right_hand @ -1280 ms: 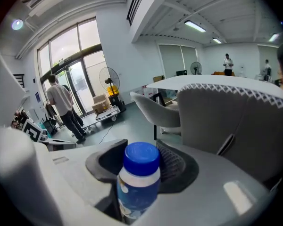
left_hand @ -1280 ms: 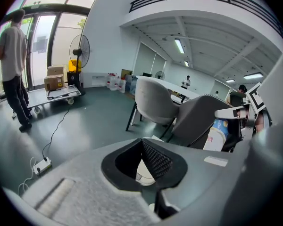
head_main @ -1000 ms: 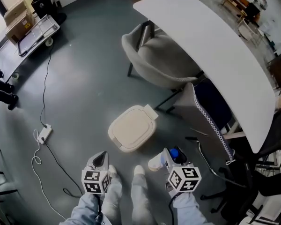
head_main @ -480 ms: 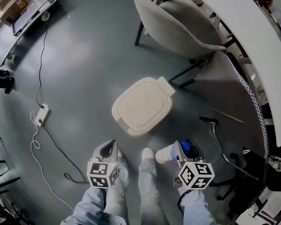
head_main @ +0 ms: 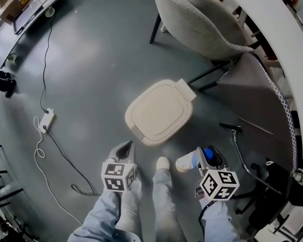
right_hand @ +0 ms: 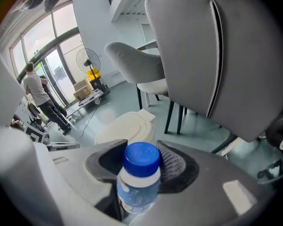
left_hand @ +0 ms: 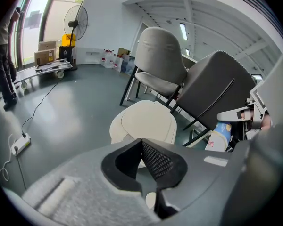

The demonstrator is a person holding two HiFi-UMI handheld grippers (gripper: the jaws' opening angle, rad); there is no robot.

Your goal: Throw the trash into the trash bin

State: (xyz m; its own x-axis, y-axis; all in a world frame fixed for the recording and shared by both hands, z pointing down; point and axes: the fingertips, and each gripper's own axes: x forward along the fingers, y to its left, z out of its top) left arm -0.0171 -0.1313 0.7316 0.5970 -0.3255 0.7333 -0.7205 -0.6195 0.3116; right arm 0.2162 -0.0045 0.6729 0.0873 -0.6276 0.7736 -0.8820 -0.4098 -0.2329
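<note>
The cream trash bin point(head_main: 159, 112) stands on the grey floor with its lid down. It also shows in the left gripper view point(left_hand: 146, 124) and the right gripper view point(right_hand: 125, 125). My right gripper point(head_main: 204, 158) is shut on a white plastic bottle point(head_main: 185, 162) with a blue cap point(right_hand: 141, 159), held low to the bin's right, near the person's feet. My left gripper point(head_main: 125, 147) hangs just in front of the bin's near edge. Its jaws point(left_hand: 142, 149) meet with nothing between them. From the left gripper view the bottle point(left_hand: 220, 136) shows at the right.
Two grey chairs point(head_main: 202, 29) and a white table point(head_main: 272, 29) stand behind and right of the bin. A black chair base point(head_main: 237, 145) lies right of the bottle. A power strip with cable point(head_main: 47, 120) trails on the left floor. A person point(right_hand: 37, 95) stands by the windows.
Both grippers have sunk toward the floor and the head view has closed in on the bin. The bottle stays in the right gripper. The bin's lid has not moved.
</note>
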